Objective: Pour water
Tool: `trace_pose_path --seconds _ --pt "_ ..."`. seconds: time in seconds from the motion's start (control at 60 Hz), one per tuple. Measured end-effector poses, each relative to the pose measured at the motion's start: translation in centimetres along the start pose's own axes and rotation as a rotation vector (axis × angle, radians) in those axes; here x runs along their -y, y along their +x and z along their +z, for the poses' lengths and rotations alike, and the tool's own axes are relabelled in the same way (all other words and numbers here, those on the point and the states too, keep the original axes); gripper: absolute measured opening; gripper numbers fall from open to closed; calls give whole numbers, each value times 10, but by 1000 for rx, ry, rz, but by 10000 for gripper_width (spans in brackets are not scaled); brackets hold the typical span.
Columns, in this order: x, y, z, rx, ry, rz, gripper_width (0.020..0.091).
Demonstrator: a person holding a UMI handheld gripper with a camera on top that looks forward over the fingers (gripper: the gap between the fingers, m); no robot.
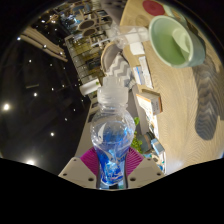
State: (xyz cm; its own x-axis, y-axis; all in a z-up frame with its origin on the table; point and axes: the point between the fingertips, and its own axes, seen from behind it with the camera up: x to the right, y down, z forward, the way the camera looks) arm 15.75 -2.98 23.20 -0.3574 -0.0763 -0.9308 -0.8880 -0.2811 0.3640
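Clear plastic, thin-walled and ribbed, makes up the water bottle [110,135] that sits gripped between the tongs [112,165], its blue-tinted lower body pinched by the two pink pads [91,160] and its white cap end pointing away from the camera. Both pads appear to press on the bottle's sides, so I judge the tongs to be closed on it and not merely standing about it. Such a bottle should be light when part-filled but soft in the wall: a hard squeeze would likely dent it or push water out, and the smooth plastic could slip if the hold is loose. The body just below the shoulder, where it is held, looks the sound place to grip. The whole view is tilted, so the bottle seems lifted and carried in the air, not resting on anything. Beyond and to one side of its cap lies the pale wooden surface [175,105], bearing a light green mug [175,42] with a handle, open mouth showing, the likely vessel for pouring. Near the mug stand some small white and tan boxes [150,97], too small to tell apart.
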Motion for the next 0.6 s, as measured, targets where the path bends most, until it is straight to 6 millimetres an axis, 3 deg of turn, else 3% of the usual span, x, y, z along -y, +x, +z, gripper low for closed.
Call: trace_pose_path --seconds 0.033,0.05,0.167,0.183,0.3,0.317,0.4,0.417,0.433,0.45,0.517,0.533,0.6 --pt "15 -2 -12 14 11 75 294" --pt "20 1 -5 17 19 98 295" --pt "57 13 -26 33 60 254 297" --pt "63 19 -18 27 64 265 297" --pt "73 29 -37 -15 59 278 296" --pt "72 30 -26 -25 55 268 296" --pt "70 21 -33 -78 19 160 295" --pt "65 22 -52 -81 7 135 296" --pt "64 24 -35 -99 2 95 295" --pt "63 22 -34 -114 -8 55 294" --pt "64 11 -37 -175 -41 -141 300" --pt "65 3 -56 -184 -53 -194 299" --pt "69 -10 -44 -237 -67 -455 298"
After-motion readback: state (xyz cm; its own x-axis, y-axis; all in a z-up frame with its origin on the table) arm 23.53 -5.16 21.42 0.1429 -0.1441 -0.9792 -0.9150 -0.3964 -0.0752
